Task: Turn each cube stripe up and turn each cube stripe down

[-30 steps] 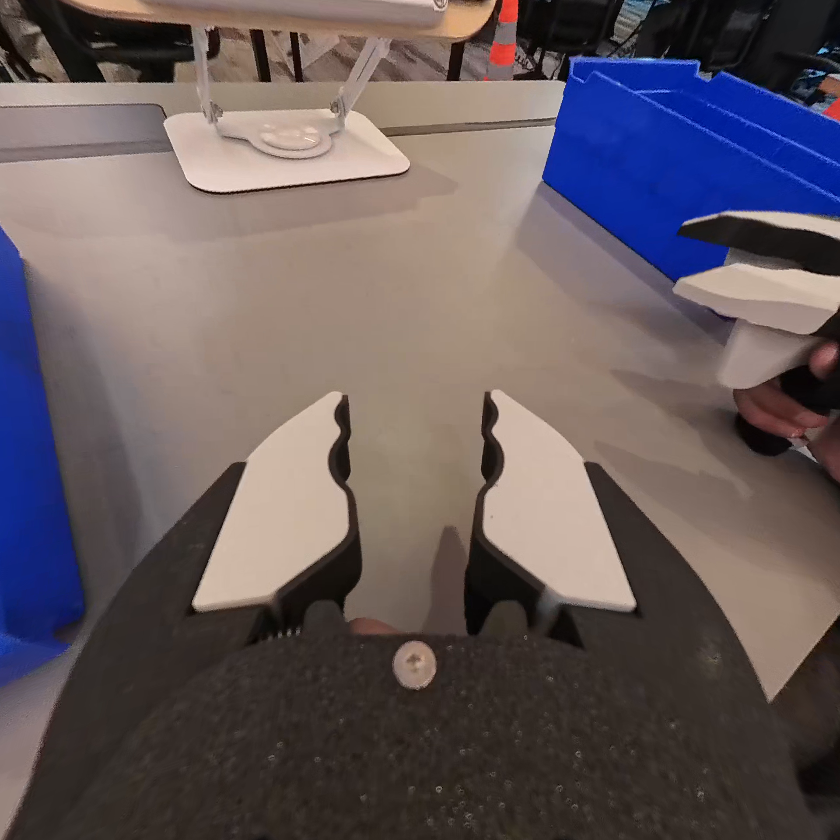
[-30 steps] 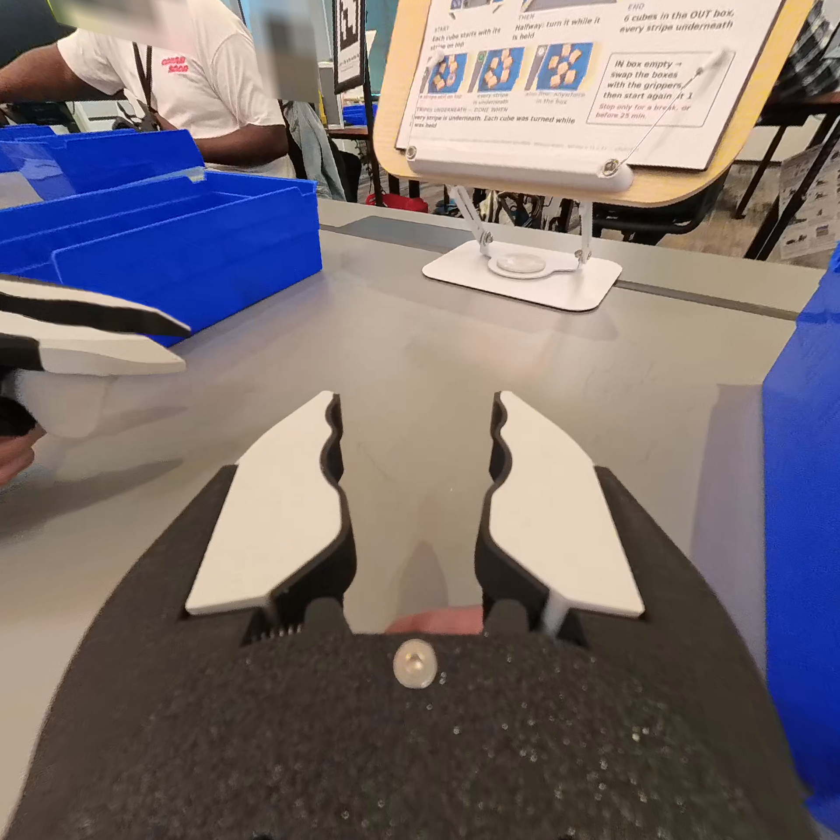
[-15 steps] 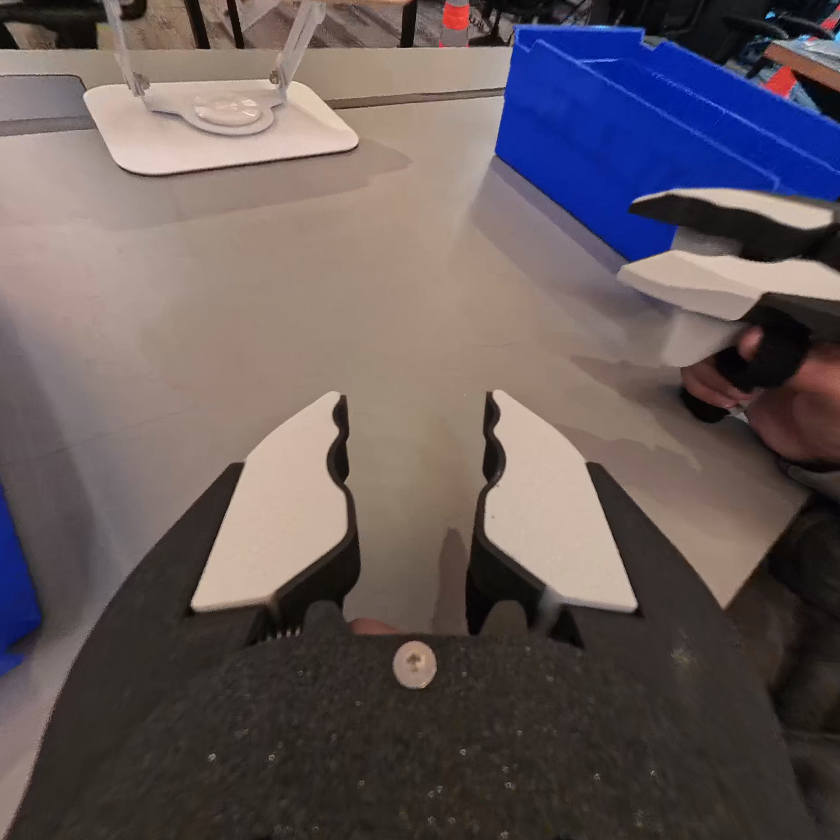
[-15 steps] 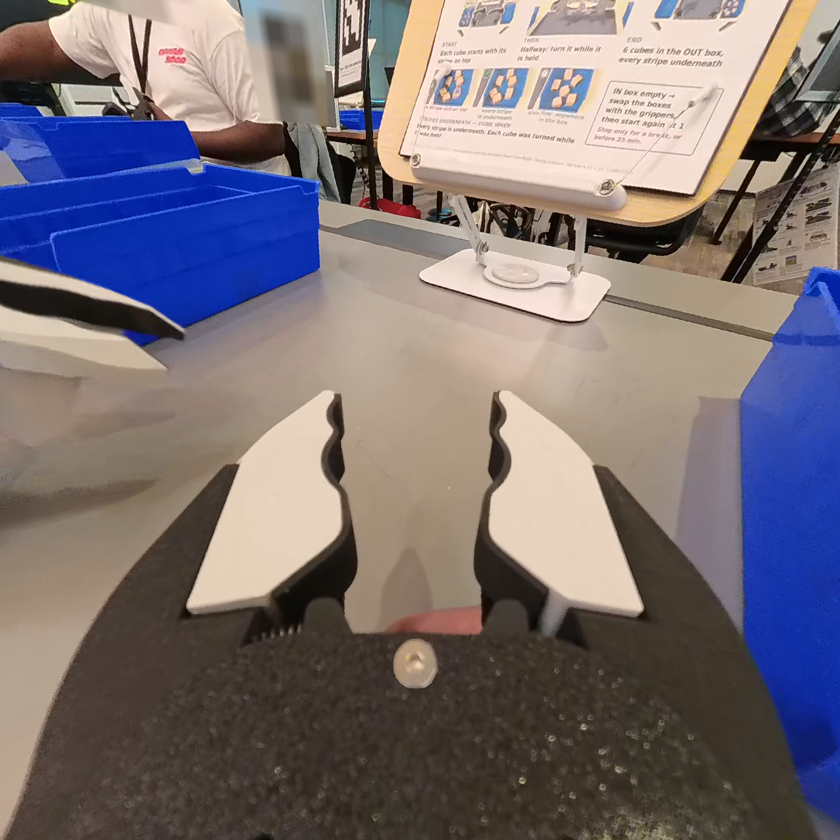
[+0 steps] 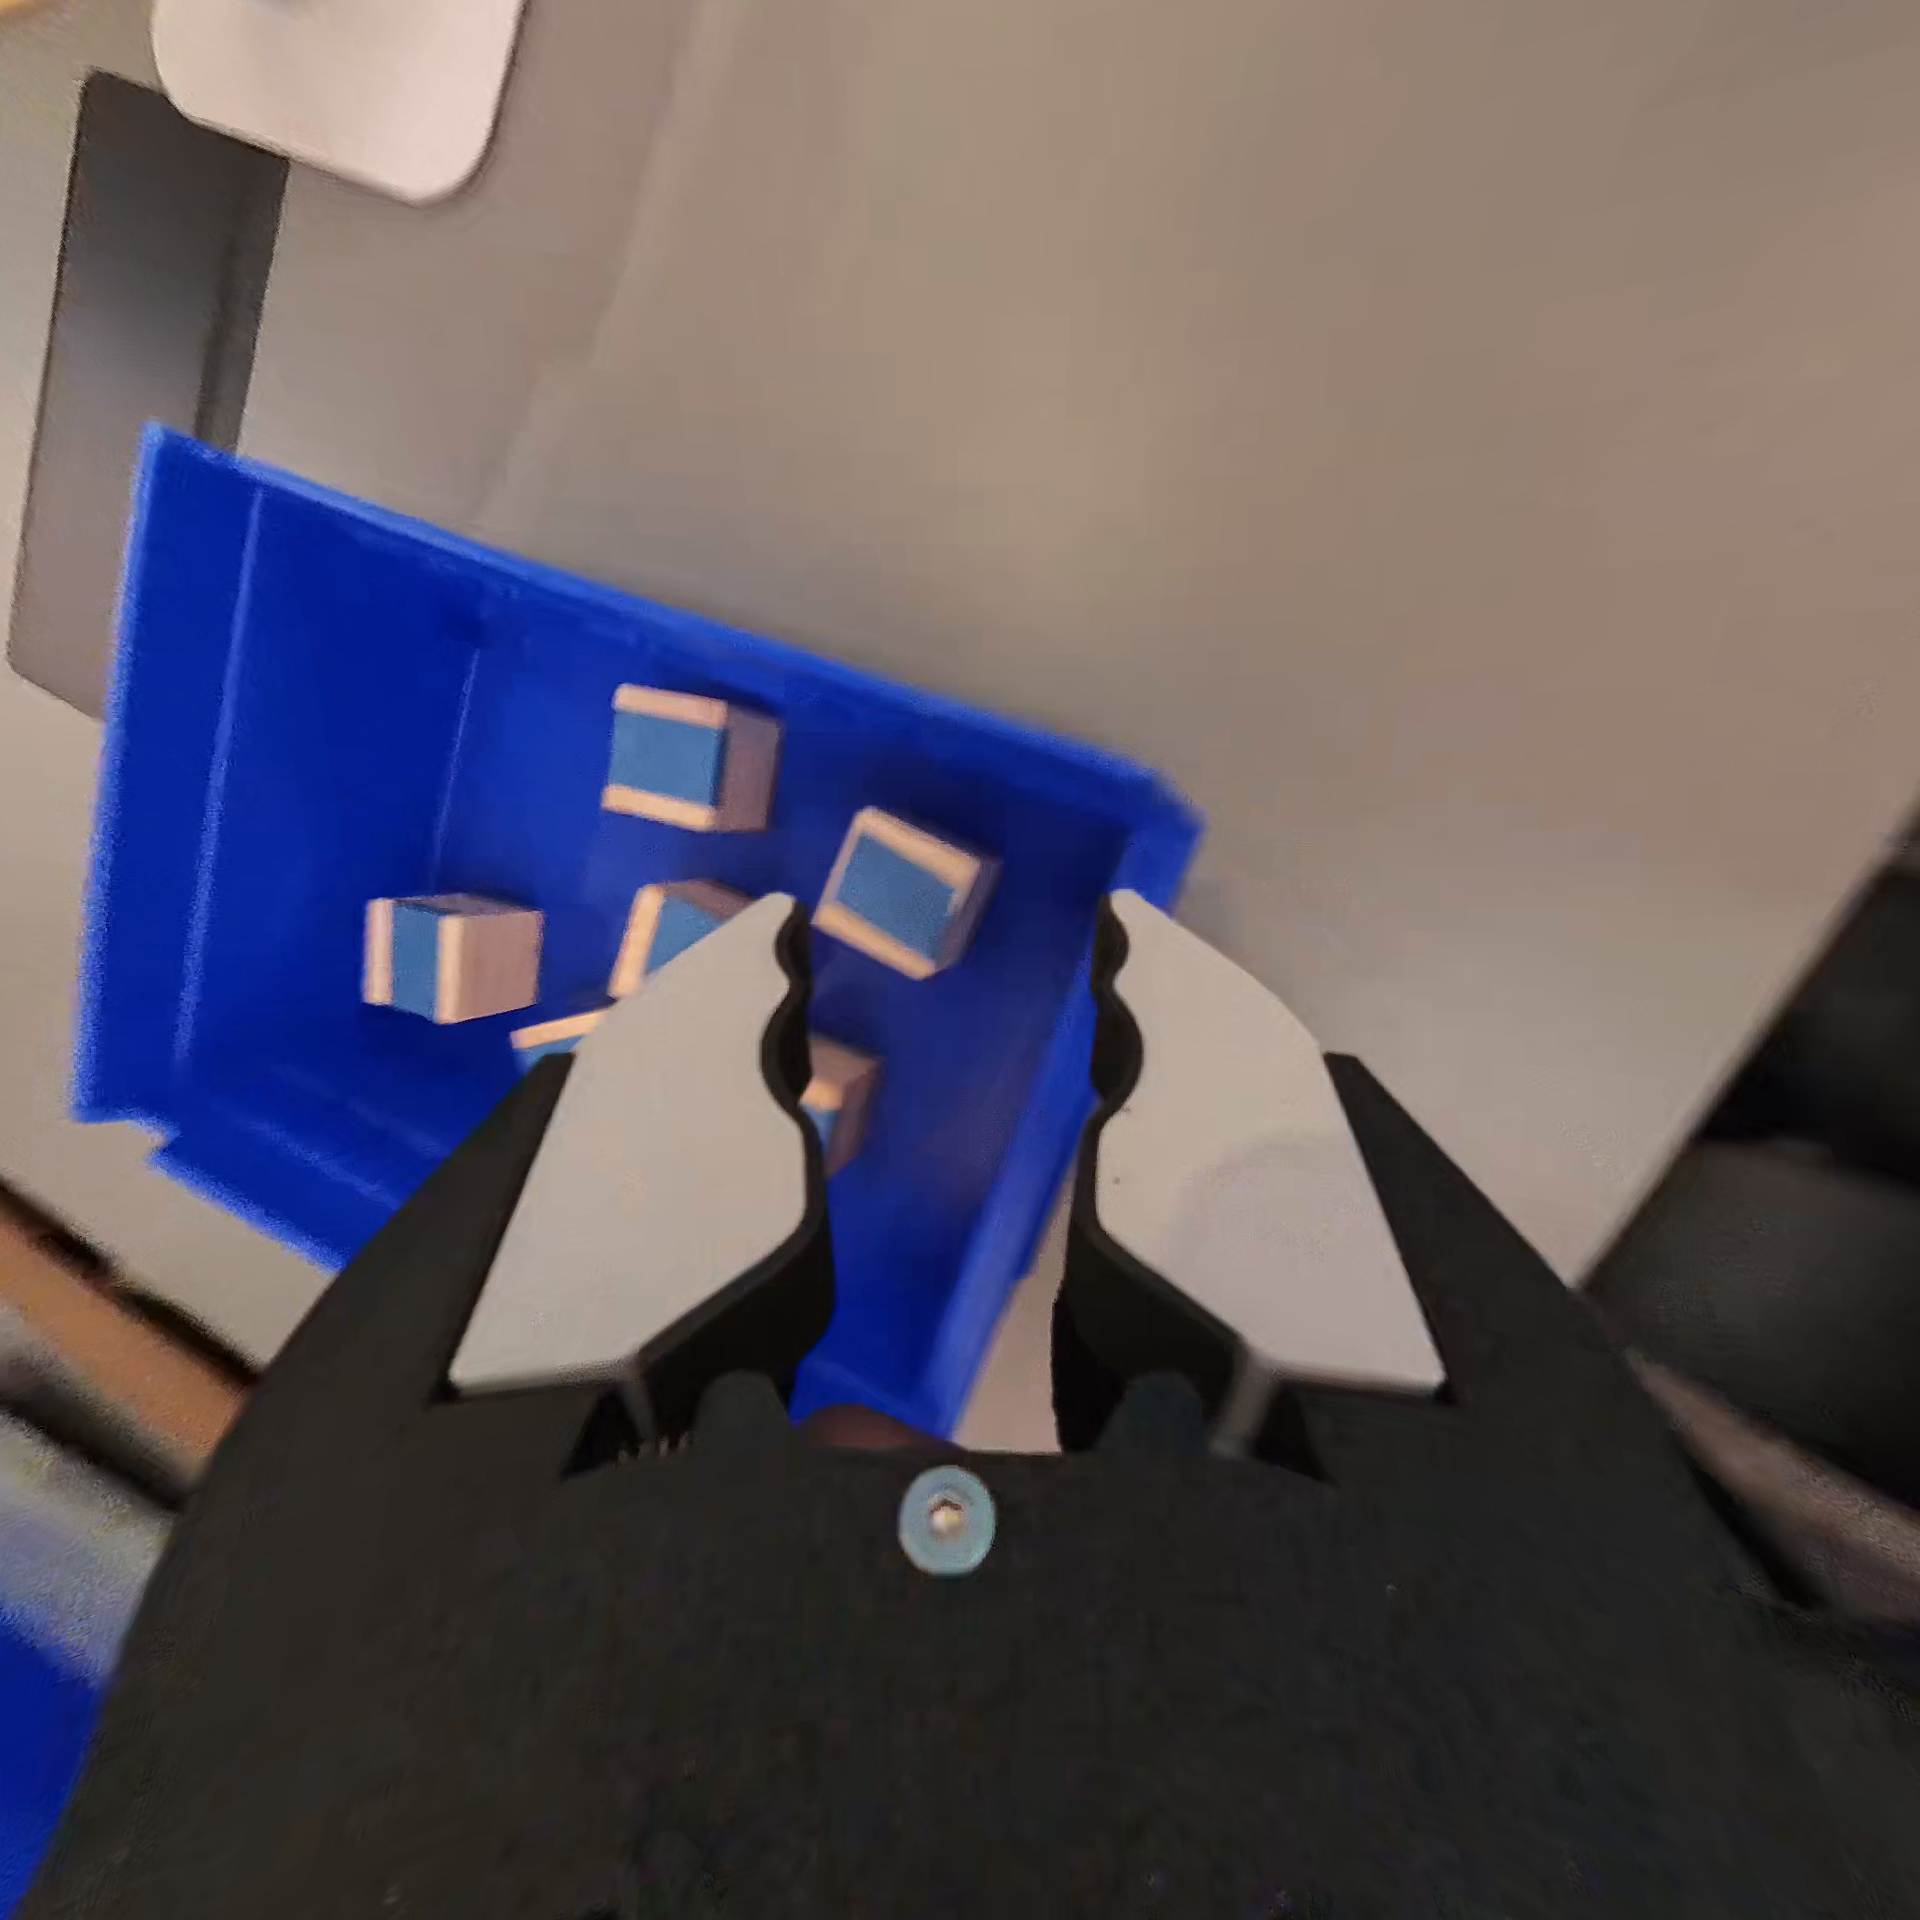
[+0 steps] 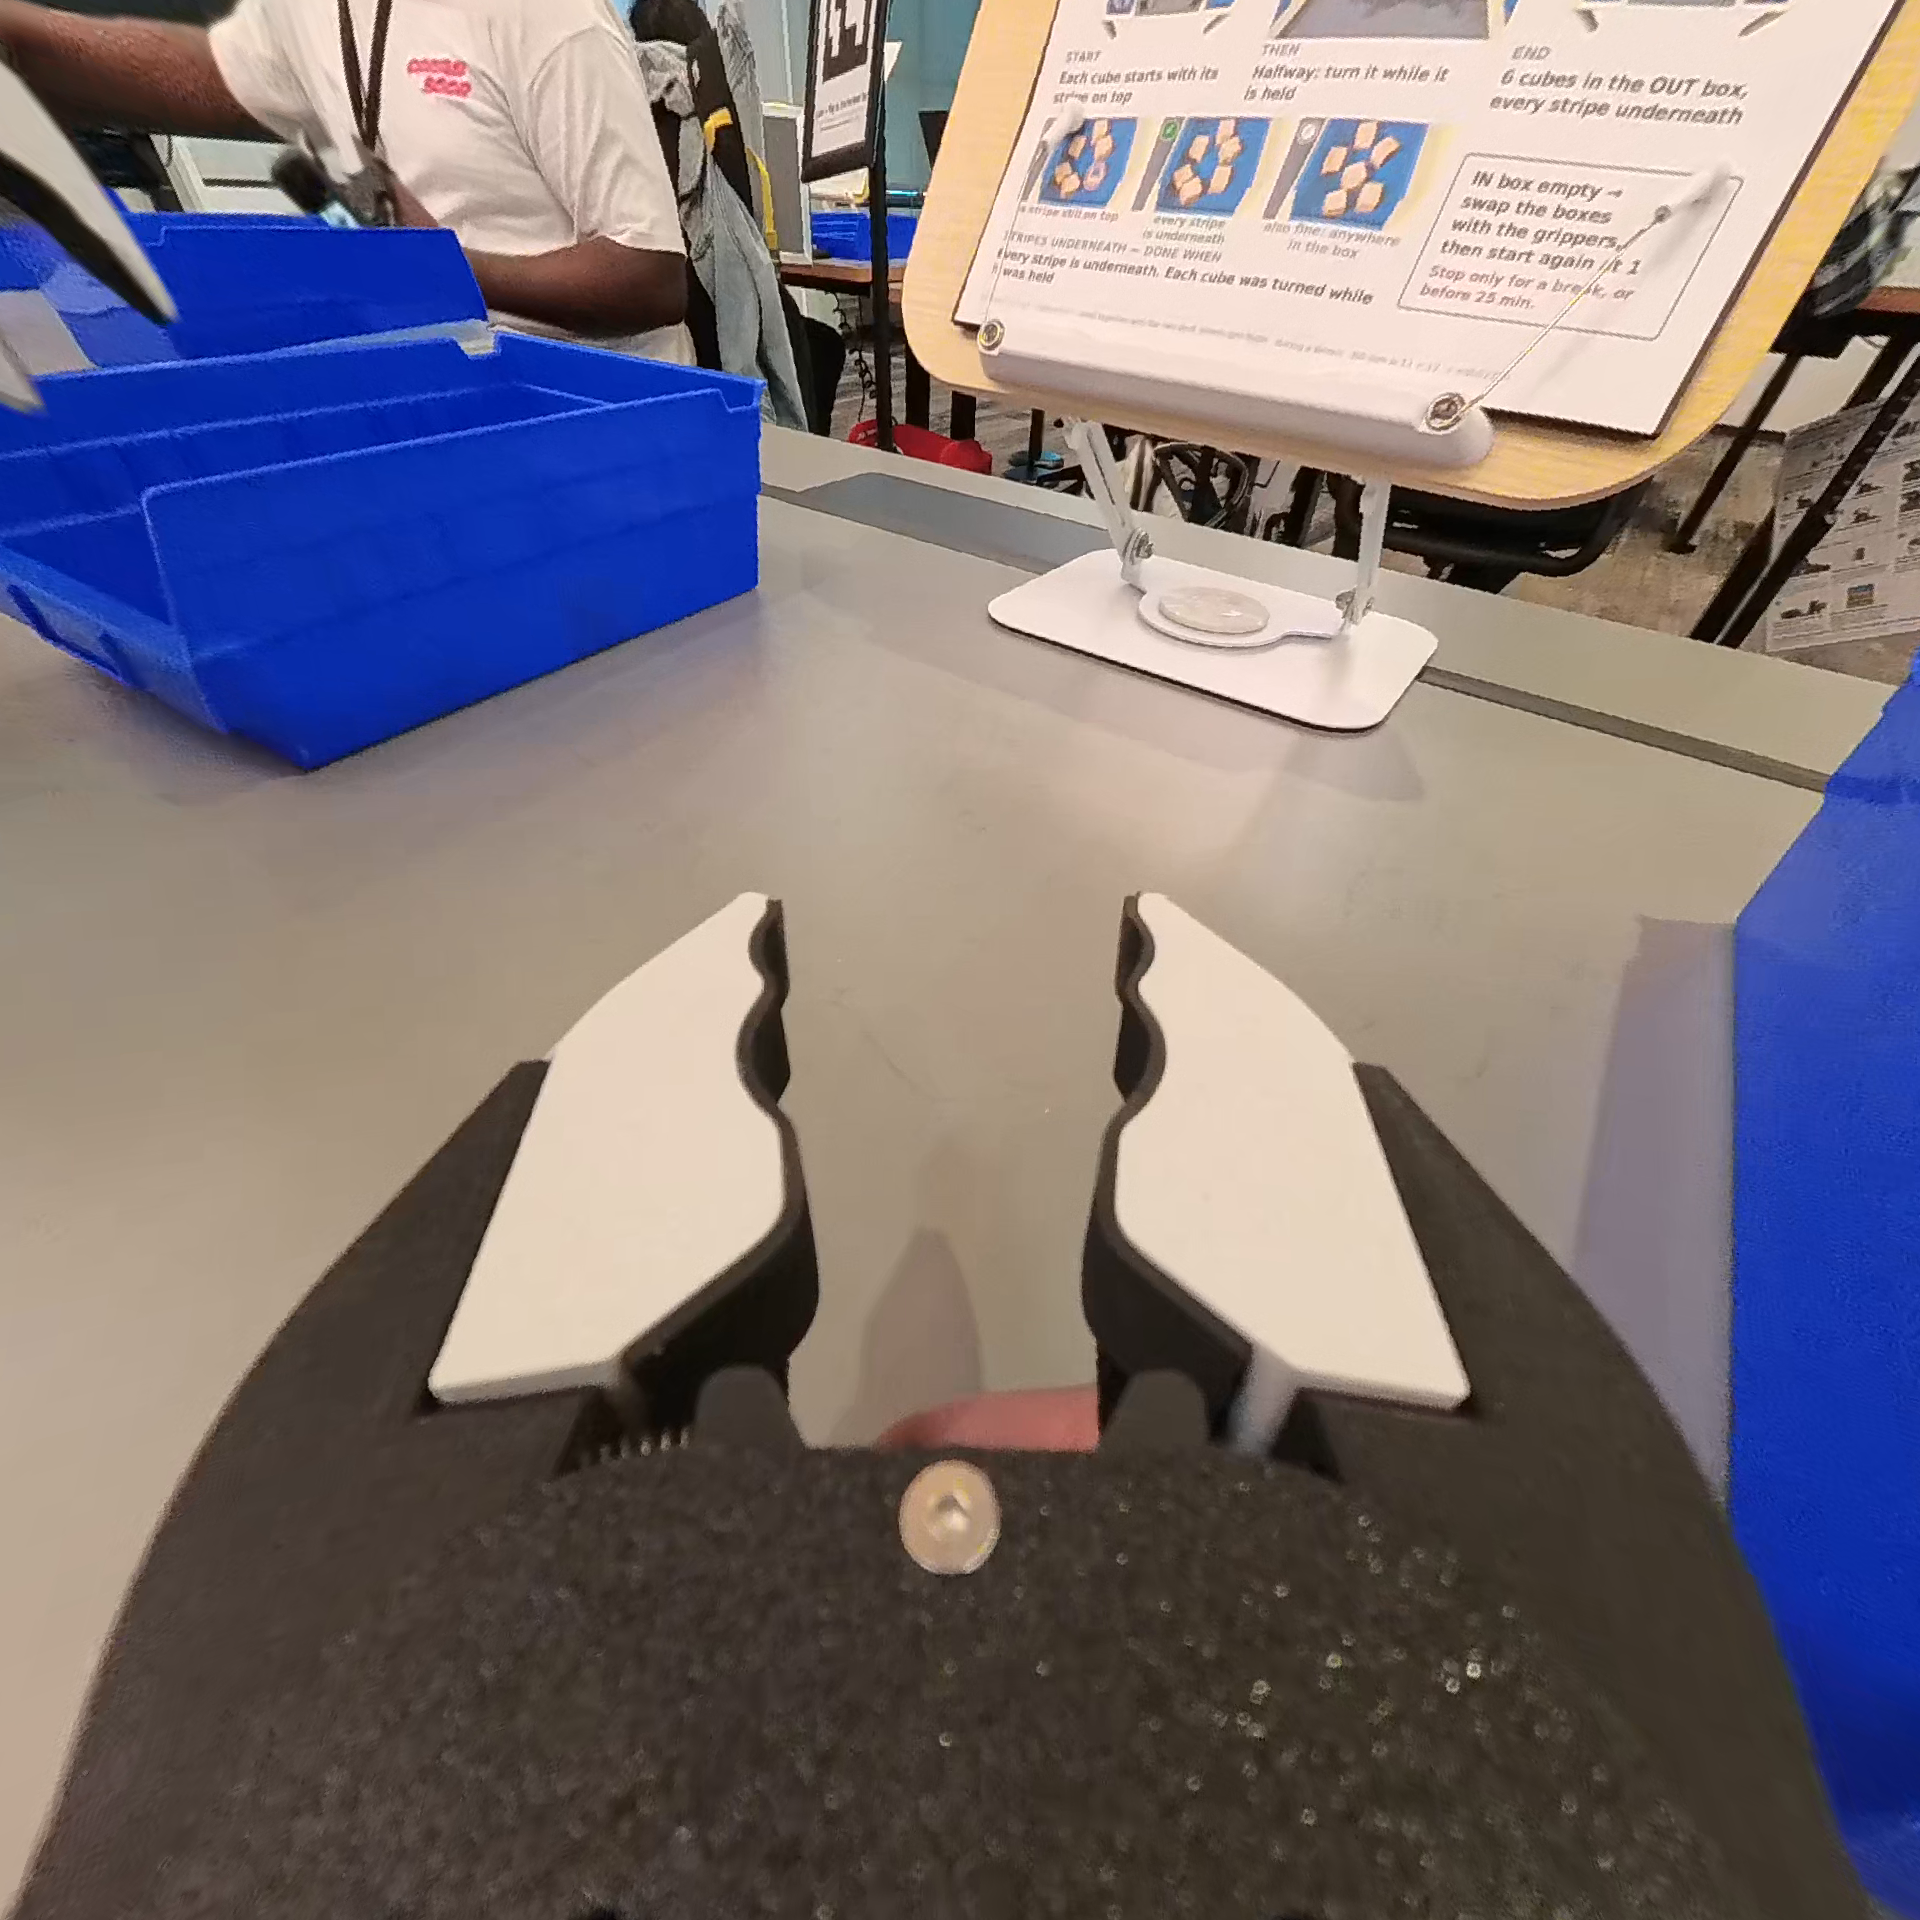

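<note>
In the left wrist view a blue bin (image 5: 312,1091) lies below me with several wooden cubes in it, each with a blue stripe facing up. One cube (image 5: 691,756) sits at the far side, one (image 5: 902,894) near the right wall, one (image 5: 452,956) at the left. My left gripper (image 5: 945,920) is open and empty, held above the bin's right end; its left finger hides parts of two cubes. My right gripper (image 6: 951,909) is open and empty, low over the grey table (image 6: 416,935). The same blue bin (image 6: 468,540) shows at the left of the right wrist view; its cubes are hidden there.
A white stand (image 6: 1216,634) holding an instruction board (image 6: 1403,208) sits at the table's back; its base (image 5: 332,94) shows in the left wrist view. A second blue bin (image 6: 1829,1195) stands close at my right gripper's right. A person in a white shirt (image 6: 468,135) sits behind the left bin.
My left gripper has swung left and tilted down, from looking across the table to looking into the bin with cubes. My right gripper has moved slightly and stays open.
</note>
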A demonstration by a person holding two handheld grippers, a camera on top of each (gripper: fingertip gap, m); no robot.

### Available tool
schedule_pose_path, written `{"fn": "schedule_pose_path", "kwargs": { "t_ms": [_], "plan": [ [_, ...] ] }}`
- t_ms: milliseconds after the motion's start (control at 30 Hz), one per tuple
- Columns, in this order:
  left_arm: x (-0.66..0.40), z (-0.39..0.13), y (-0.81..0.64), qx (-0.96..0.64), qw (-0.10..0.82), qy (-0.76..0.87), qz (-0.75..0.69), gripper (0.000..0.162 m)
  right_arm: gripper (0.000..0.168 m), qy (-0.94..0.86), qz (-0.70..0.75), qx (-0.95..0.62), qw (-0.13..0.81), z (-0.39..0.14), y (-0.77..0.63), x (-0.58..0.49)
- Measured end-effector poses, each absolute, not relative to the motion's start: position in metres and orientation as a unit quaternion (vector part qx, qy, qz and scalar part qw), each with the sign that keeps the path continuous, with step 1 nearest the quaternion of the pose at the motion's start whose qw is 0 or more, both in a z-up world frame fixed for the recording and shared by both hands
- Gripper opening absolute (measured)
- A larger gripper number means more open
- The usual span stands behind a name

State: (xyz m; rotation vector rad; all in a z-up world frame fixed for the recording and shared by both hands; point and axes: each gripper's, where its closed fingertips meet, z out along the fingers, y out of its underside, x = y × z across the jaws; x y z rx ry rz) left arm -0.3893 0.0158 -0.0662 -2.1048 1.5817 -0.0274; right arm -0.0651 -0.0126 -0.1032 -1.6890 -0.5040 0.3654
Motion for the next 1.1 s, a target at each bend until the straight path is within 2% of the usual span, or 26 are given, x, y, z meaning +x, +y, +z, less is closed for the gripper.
{"fn": "schedule_pose_path", "kwargs": {
  "t_ms": [33,167,233,367,433,567,667,800,1000,1100],
  "plan": [
    [-0.396,-0.075,0.027,-0.768,0.234,0.596,0.013,0.047,0.061,-0.218,0.161,-0.736,0.621,-0.103,-0.012,-0.065],
    [-0.407,-0.121,0.038,-0.763,0.115,0.636,-0.006,0.055,0.061,-0.217,0.168,-0.739,0.615,-0.104,-0.012,-0.065],
    [-0.407,-0.136,0.042,-0.758,0.084,0.647,-0.016,0.056,0.061,-0.215,0.17,-0.741,0.613,-0.105,-0.011,-0.065],
    [-0.408,-0.156,0.056,-0.744,0.067,0.664,0.0,0.059,0.06,-0.209,0.179,-0.745,0.608,-0.106,-0.01,-0.064],
    [-0.409,-0.165,0.054,-0.743,0.049,0.668,-0.02,0.047,0.059,-0.207,0.184,-0.748,0.603,-0.107,-0.009,-0.064],
    [-0.418,-0.165,0.049,-0.739,0.035,0.672,-0.027,0.044,0.059,-0.21,0.194,-0.761,0.582,-0.113,-0.007,-0.066],
    [-0.424,-0.157,0.052,-0.752,0.06,0.656,-0.026,0.043,0.059,-0.21,0.203,-0.768,0.57,-0.116,-0.005,-0.067],
    [-0.426,-0.105,0.074,-0.789,0.177,0.587,-0.039,0.043,0.059,-0.21,0.213,-0.768,0.566,-0.116,-0.006,-0.068],
    [-0.362,-0.013,0.078,-0.796,0.366,0.425,-0.228,0.043,0.058,-0.211,0.224,-0.758,0.575,-0.112,-0.006,-0.068],
    [-0.31,0.011,0.068,-0.778,0.399,0.336,-0.351,0.043,0.059,-0.234,0.257,-0.745,0.569,-0.101,-0.003,-0.074]
  ]
}}
